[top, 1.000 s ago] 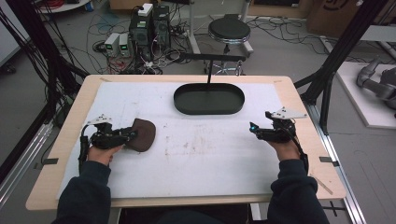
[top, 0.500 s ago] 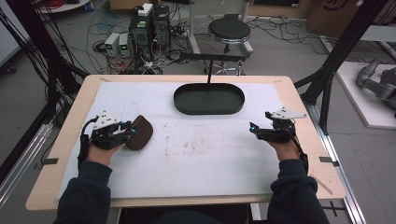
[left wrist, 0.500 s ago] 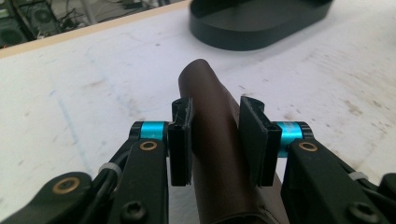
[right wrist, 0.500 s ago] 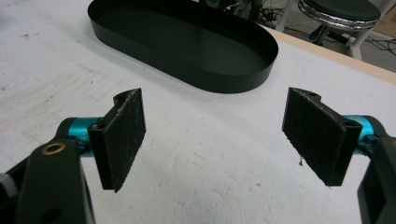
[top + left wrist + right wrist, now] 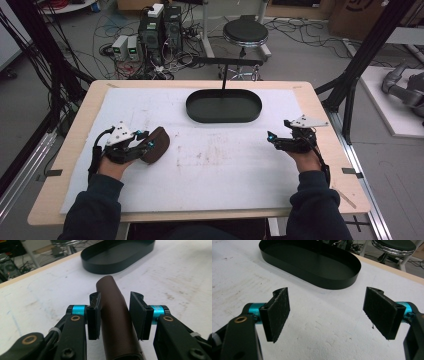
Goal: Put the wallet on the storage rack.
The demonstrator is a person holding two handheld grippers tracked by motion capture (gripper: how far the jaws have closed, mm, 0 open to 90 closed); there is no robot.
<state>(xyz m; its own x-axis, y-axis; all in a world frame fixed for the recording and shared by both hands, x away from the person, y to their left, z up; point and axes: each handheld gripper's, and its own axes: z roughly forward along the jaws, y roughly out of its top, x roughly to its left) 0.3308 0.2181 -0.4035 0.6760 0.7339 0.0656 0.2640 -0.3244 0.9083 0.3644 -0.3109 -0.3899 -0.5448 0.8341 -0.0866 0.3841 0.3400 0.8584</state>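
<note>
Lifted and tilted since a second ago, the brown case (image 5: 113, 315) sits in your left hand-held gripper (image 5: 146, 144), whose jaws just eased slightly; firm the grip before carrying it to the black tray (image 5: 224, 106).

Left gripper (image 5: 145, 144), mid-left of the high view, has its jaws just slightly reopening around a brown object (image 5: 115, 315); right gripper (image 5: 272, 140), mid-right, gapes wide.

one brown case (image 5: 155, 145) – one black tray (image 5: 223, 106) – two hand-held grippers.
</note>
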